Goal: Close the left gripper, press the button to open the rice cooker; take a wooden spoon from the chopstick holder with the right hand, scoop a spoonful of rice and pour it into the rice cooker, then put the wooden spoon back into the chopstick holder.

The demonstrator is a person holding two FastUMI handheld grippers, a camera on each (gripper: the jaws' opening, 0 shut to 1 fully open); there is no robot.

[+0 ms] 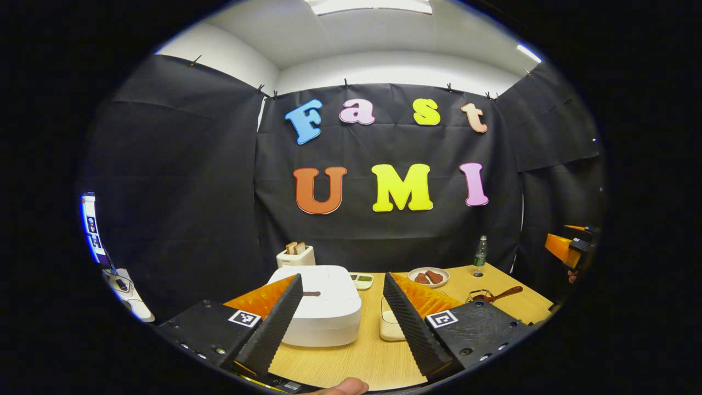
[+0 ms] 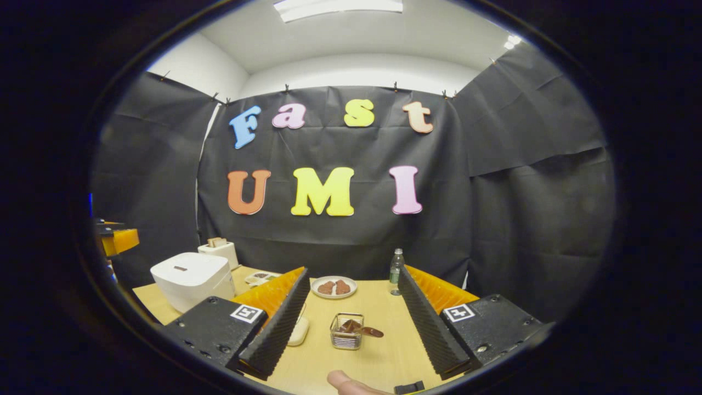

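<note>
A white rice cooker (image 1: 323, 312) with its lid down stands on the wooden table (image 1: 351, 362), a small dark button (image 1: 311, 294) on top. My left gripper (image 1: 341, 280) is open, hovering in front of and above the cooker. To its right sits a white rice container (image 1: 390, 325). Farther right, a wire chopstick holder (image 1: 478, 296) holds a wooden spoon (image 1: 505, 292). In the right gripper view, my right gripper (image 2: 354, 271) is open above the holder (image 2: 346, 331) and spoon (image 2: 363, 329), apart from them. The cooker (image 2: 192, 280) is at the left.
A toaster (image 1: 296, 255) with bread stands behind the cooker. A small tray (image 1: 362, 280), a plate of brown food (image 1: 429, 276) and a bottle (image 1: 480, 255) stand along the back. The plate (image 2: 333, 287) and bottle (image 2: 396, 269) lie beyond the holder. The black cloth wall encloses the table.
</note>
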